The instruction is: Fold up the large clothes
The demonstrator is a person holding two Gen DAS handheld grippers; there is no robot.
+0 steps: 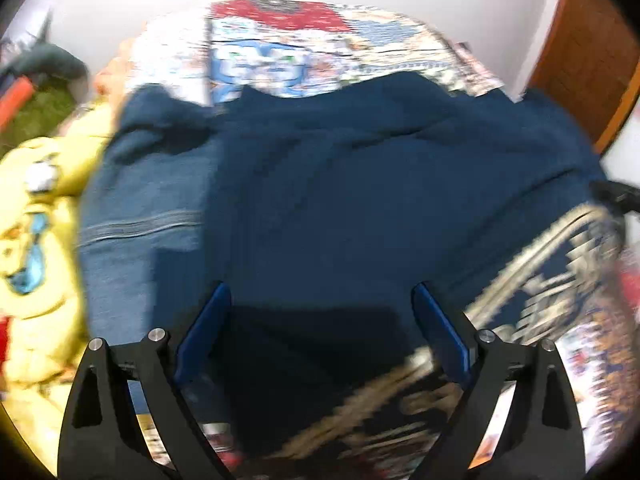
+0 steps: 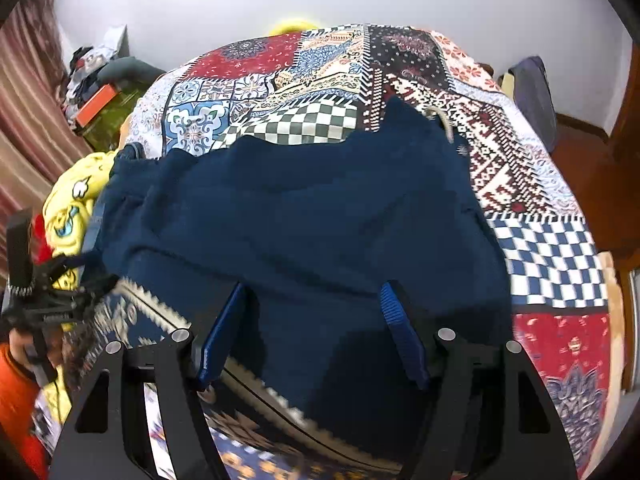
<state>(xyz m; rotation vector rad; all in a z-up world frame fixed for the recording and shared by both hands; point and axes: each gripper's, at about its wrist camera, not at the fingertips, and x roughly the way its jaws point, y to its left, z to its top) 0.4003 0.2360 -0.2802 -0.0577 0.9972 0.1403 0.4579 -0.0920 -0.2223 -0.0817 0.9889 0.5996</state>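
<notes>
Left hand-held gripper (image 1: pixel 322 320): jaws stand wide, blue pads apart, nothing pinched between them; it points down at the near edge of the navy garment (image 1: pixel 340 184), and the cloth lies below the gap, not in it. The left-wrist view is blurred, so contact between pad tips and cloth cannot be judged. Right hand-held gripper (image 2: pixel 314 320): jaws moderately wide, also holding nothing; the garment's near hem lies between and beneath the pads, but the pads do not press on it. Navy garment (image 2: pixel 304 216) lies spread across the patchwork bedspread (image 2: pixel 548 248) of the bed, mostly flat with shallow wrinkles. A pale drawstring (image 2: pixel 442 120) shows at its far right corner, so that end is probably the waist or hood. A lighter blue panel with a stitched seam (image 1: pixel 136 228) shows at the left side; whether this is a turned-over layer or an inner face cannot be told. A yellow printed cloth (image 2: pixel 72 208) is bunched just beside the garment's left edge and looks unfolded; it is apparently waiting its turn. In the right-wrist view the left hand-held gripper appears at the far left, next to an orange sleeve (image 2: pixel 16 392). Judgement on progress: early. The garment looks laid out and roughly smoothed, yet no clean fold line is visible. Both hand-held grippers sit over the near edge, which suggests a two-point pinch for the first fold. Left to do: grip, fold over, repeat, then the yellow cloth.
</notes>
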